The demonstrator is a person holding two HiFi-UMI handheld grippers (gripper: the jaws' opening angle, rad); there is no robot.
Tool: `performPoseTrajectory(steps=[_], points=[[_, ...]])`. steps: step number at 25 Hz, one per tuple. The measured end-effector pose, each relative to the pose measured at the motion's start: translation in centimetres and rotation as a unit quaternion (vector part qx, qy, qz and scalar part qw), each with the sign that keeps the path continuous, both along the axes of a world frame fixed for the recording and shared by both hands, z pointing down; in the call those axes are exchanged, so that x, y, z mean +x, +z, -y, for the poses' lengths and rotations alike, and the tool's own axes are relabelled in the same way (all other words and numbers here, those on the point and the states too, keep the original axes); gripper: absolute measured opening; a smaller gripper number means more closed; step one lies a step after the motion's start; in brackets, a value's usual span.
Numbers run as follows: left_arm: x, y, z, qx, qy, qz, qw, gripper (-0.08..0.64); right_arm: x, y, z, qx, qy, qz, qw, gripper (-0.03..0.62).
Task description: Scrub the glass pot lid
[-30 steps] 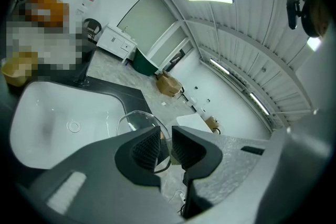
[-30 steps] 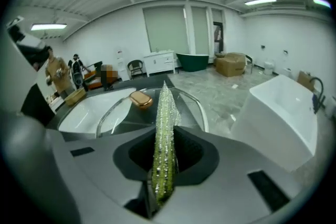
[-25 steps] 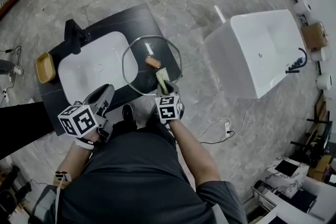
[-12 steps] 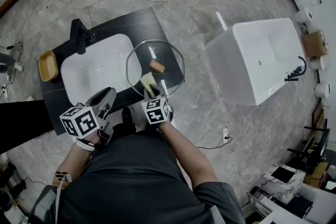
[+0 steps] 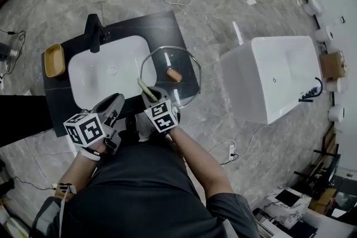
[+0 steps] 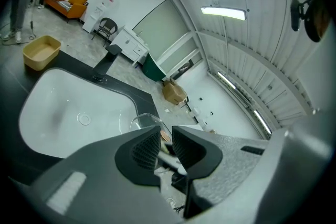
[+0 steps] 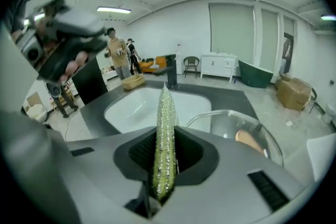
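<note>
A grey stone-patterned floor (image 5: 223,8) spread under a dark slab countertop (image 5: 167,25) with a white oval basin (image 5: 106,72) set into it.

The ribbed black pads (image 7: 142,152) of the right gripper (image 7: 165,152) were pressed onto a thin yellow-green scouring pad (image 7: 164,139), held edge-on so that it stood up past the jaws. From overhead its free end reached the near-left rim of the round glass pot lid (image 5: 184,64), which lay flat on the countertop just right of the basin, brown knob (image 5: 174,74) up. I couldn't tell whether the pad was touching the glass.

The left gripper (image 6: 165,147) hung low in front of the counter, its jaws only a narrow gap apart with nothing between them.

It looked to me like the scrubbing itself, working at the lid's edge. Next, I'd judge, the pad needed pressing flat and sweeping across the glass around the knob, with the left gripper free to steady the rim if the lid slid.
</note>
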State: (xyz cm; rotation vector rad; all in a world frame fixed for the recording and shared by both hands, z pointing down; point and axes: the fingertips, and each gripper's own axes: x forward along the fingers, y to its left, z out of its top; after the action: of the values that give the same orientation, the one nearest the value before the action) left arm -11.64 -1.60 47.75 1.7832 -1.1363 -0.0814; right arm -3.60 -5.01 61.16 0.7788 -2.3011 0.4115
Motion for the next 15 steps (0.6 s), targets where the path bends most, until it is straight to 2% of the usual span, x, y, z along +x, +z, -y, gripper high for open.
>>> performPoseTrajectory(steps=[3, 5, 7, 9, 11, 13, 15], points=[[-1.5, 0.8, -0.5, -0.008, -0.028, -0.005, 0.9996, 0.071, 1.6, -4.9, 7.3, 0.038, 0.041, 0.026, 0.998, 0.064], [-2.2, 1.0, -1.0, -0.012, -0.046, -0.008, 0.9988, 0.071, 3.6, -7.1, 12.8, 0.042, 0.076, 0.032, 0.996, 0.064], [-3.0, 1.4, -1.5, -0.017, -0.062, -0.009, 0.9979, 0.071, 5.9, -7.0, 17.4, 0.032, 0.096, 0.001, 0.995, 0.064], [-4.0, 1.9, -2.0, -0.022, -0.077, -0.009, 0.9967, 0.071, 7.8, -4.8, 20.3, 0.027, 0.088, -0.067, 0.994, 0.064], [-5.0, 2.2, -2.4, -0.026, -0.092, -0.006, 0.9954, 0.071, 8.7, -1.9, 21.5, 0.023, 0.06, -0.128, 0.99, 0.064], [-6.2, 2.5, -3.1, -0.03, -0.109, -0.003, 0.9936, 0.071, 8.4, 0.8, 21.2, 0.009, 0.032, -0.152, 0.988, 0.064], [-7.4, 2.8, -3.7, -0.035, -0.127, -0.001, 0.9913, 0.071, 7.1, 3.0, 20.2, -0.011, 0.014, -0.153, 0.988, 0.064]])
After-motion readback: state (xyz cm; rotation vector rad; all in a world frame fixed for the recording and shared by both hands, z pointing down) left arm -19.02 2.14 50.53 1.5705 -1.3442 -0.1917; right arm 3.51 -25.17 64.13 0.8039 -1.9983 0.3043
